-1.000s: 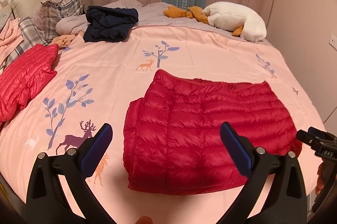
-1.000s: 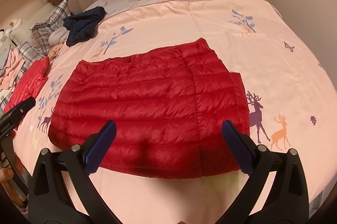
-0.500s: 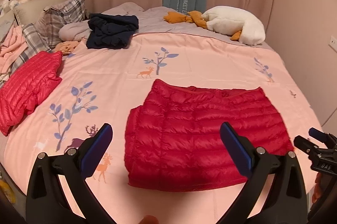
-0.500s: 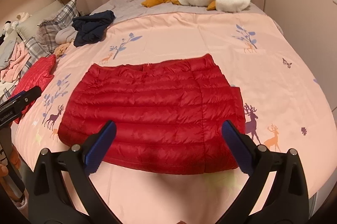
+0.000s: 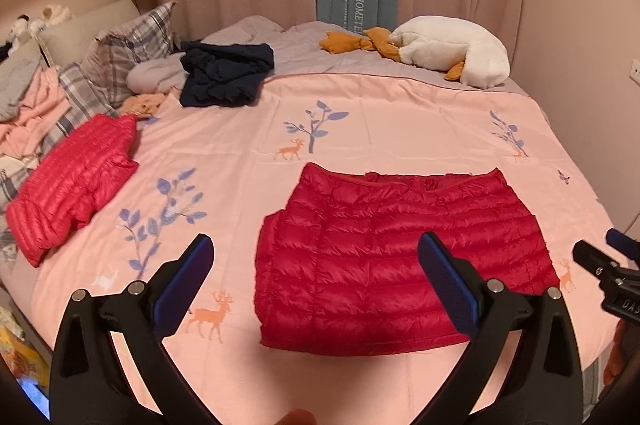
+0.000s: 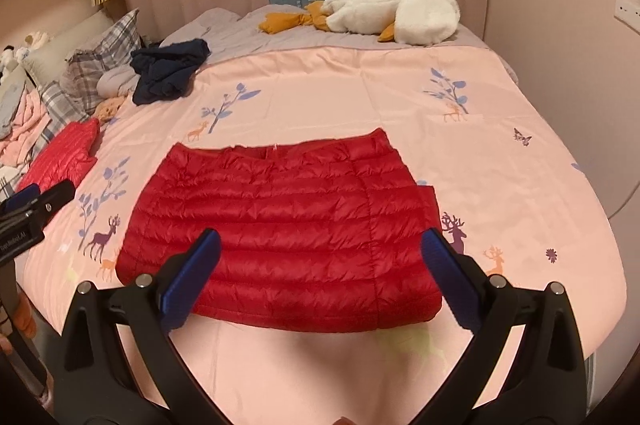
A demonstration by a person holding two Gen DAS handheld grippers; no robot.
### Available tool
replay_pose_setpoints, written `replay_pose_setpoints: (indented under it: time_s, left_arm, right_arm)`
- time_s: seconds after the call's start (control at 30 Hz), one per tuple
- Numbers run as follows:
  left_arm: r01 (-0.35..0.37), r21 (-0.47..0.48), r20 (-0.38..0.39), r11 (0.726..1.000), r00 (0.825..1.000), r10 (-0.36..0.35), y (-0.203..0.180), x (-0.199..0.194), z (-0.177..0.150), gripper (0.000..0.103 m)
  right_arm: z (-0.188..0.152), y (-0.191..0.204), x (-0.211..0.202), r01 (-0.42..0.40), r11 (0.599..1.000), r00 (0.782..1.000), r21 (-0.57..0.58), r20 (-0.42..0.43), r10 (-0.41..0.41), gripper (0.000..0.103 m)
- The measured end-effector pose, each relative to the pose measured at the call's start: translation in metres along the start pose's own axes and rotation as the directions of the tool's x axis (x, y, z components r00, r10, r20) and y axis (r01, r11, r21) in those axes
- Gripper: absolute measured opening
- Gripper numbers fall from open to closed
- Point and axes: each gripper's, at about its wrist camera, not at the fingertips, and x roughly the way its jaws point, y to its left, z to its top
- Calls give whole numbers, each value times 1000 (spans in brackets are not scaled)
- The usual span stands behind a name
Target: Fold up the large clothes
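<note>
I see the red down jacket [image 5: 400, 257] lying flat on the bed [image 5: 400, 121], near the front edge, folded into a wide rectangle with the collar side away from me. In the right wrist view the same jacket [image 6: 280, 229] looks neat: the sleeves are not visible, so I judge they are already tucked in or under, and the bottom edge is quite straight. One small flap comes out at its right side.

My left tongs [image 5: 316, 289] are apart and hold nothing; they hang above the front left part of the jacket. My right tongs [image 6: 320, 277] are also apart and empty, above the front edge of the jacket. Neither touches the cloth.

To my judgement, this jacket is mostly folded, but it is wide, so maybe one more fold, side to side, is left to make it compact. A second, lighter red jacket [image 5: 76, 181] lies near the pillows [image 5: 132, 53], roughly folded. A dark blue garment [image 5: 226, 73] is crumpled further back, and pink clothes [image 5: 28, 105] lie at the far left. These seem not yet folded, so I think a good part of the task is left.
</note>
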Motion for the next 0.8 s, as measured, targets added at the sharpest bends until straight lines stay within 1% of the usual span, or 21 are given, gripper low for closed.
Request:
replay_pose_setpoints:
  time_s: [0.17,0.2,0.37,0.47,0.63,0.8]
  left_arm:
    - [1,5,19,1000,1000,-1,-2,-12,6,102]
    - [-8,10,25,1000,1000,7,-3,-16,7,102]
    - [-19,22,41,1000,999,18,-7,-27,9,102]
    - [-22,30,29,999,999,21,-10,-27,5,102]
    - [-13,39,-42,999,999,14,-14,-13,-10,102]
    - [-12,53,-89,999,996,16,-18,-4,-21,102]
  right_arm:
    - [9,3,-17,2,1000,999,-9,46,-1,101]
    - [10,4,-22,3,1000,999,-12,52,-3,101]
    - [14,13,-38,31,999,996,-27,81,-28,101]
    - [7,17,-34,38,999,998,-29,59,-36,101]
    - [-13,22,-13,52,998,998,-31,-16,-53,101]
    - [-22,25,-2,50,998,997,-35,-51,-52,101]
